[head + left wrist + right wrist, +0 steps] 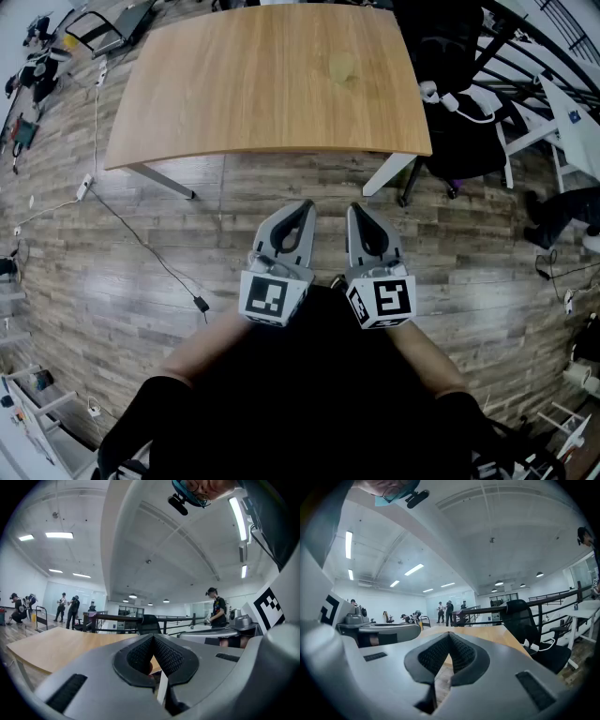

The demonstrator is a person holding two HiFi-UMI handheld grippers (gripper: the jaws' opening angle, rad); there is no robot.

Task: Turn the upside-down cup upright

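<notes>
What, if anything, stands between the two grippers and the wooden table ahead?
Nothing visible: only open floor separates the left gripper and right gripper, both shut, from the table. No cup shows clearly.

The table has a top of light wood, smooth, satin in finish, with fine straight grain. Its legs look pale and painted. The floor around the table is grey-brown wood-look plank with a low sheen. Before the table's near edge, the left gripper and right gripper have grey matt moulded plastic shells. Their pads are black, rubbery and finely ribbed. The marker cubes carry matt black-and-white print. The chair right of the table is black and matt.
</notes>
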